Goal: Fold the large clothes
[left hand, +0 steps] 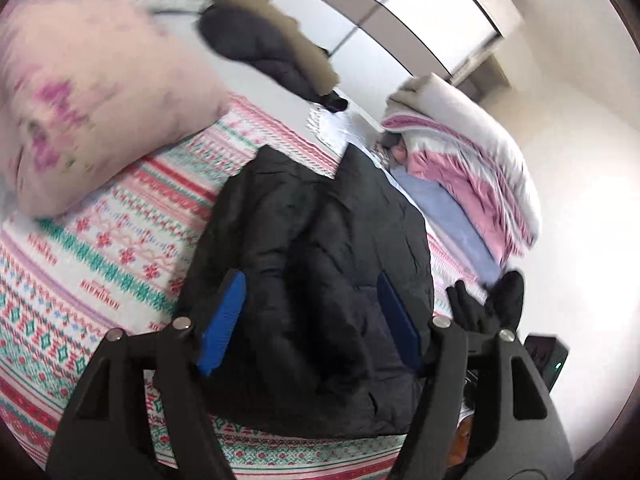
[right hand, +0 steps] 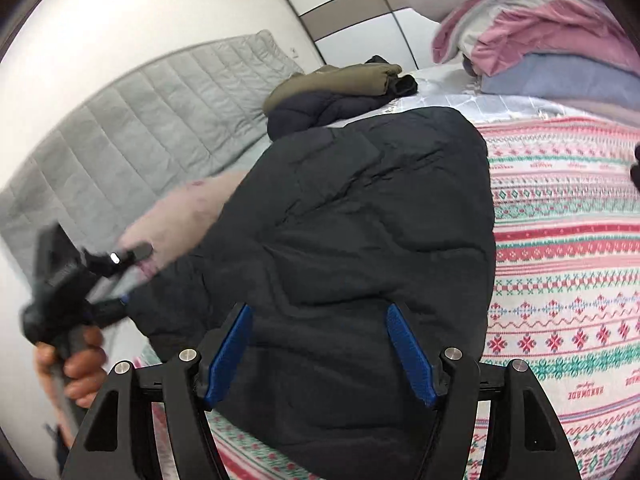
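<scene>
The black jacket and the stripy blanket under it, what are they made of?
The black jacket looks like smooth, slightly shiny nylon-type shell with padding inside: it puffs up in stitched, wrinkled panels. The blanket looks like soft matte fleece or knit with printed snowflake bands; I can't tell which.

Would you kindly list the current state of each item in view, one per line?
Black jacket: folded into a bundle, lying on the patterned bedspread, not gripped.
Left gripper: open, nothing between the pads.
Right gripper: open, above the jacket.
Fur-trimmed coat: folded, set aside further up the bed.
Pink pillow: lying beside the jacket.
Bedding pile: folded, stacked.
</scene>
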The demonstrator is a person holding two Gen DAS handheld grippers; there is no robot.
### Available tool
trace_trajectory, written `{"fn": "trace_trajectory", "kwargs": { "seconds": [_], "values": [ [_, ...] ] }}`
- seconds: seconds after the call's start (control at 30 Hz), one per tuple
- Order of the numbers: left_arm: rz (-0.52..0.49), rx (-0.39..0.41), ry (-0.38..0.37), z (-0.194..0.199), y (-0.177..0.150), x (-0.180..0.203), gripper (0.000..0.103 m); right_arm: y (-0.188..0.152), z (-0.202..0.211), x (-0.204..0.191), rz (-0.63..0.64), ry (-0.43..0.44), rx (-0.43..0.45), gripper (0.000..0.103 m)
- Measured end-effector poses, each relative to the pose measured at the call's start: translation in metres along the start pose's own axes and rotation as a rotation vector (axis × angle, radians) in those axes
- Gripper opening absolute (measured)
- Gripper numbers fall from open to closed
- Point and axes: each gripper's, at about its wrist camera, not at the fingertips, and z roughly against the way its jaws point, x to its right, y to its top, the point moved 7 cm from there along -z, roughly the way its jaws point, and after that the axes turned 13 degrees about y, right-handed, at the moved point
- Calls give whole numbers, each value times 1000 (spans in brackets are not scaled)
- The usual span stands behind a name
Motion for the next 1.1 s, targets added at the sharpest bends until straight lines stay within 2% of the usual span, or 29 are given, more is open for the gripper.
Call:
{"fn": "trace_trajectory", "kwargs": {
  "seconds": [0.17, 0.2, 0.23, 0.27, 0.3, 0.33, 0.4, 0.5, 0.73, 0.9, 0.93, 1.1],
  "values": [
    [-108, -40, 96, -22, -9, 15, 71, -11, -22, -16, 96, -36, -46, 71],
    [-148, -59, 140, -29, -13, 18, 71, -16, -24, -19, 103, -45, -51, 71],
    [-180, -71, 174, -32, -16, 18, 60, -18, -26, -17, 105, -50, -54, 71],
    [-215, -83, 214, -37, -21, 16, 44, -18, -26, -16, 102, -51, -53, 71],
    [-219, -107, 220, -42, -27, 13, 24, -17, -24, -12, 94, -51, -49, 71],
    [-172, -143, 193, -46, -32, 5, 22, -17, -23, -11, 88, -49, -43, 71],
    [-56, -216, 131, -56, -38, -13, 20, -13, -16, -9, 65, -42, -19, 71],
    [18, -278, 89, -64, -38, -34, 19, -8, -7, -11, 49, -16, 19, 71],
    [34, -313, 74, -69, -42, -47, 18, 4, -15, -15, 35, 7, 42, 71],
    [90, -366, 42, -82, -47, -58, 18, 6, -47, -17, 18, 37, -7, 71],
    [85, -365, 48, -83, -47, -58, 18, 3, -57, -17, 32, 22, -36, 71],
    [18, -340, 123, -80, -44, -49, 20, -22, -100, -12, 152, -197, -187, 71]
  ]
}}
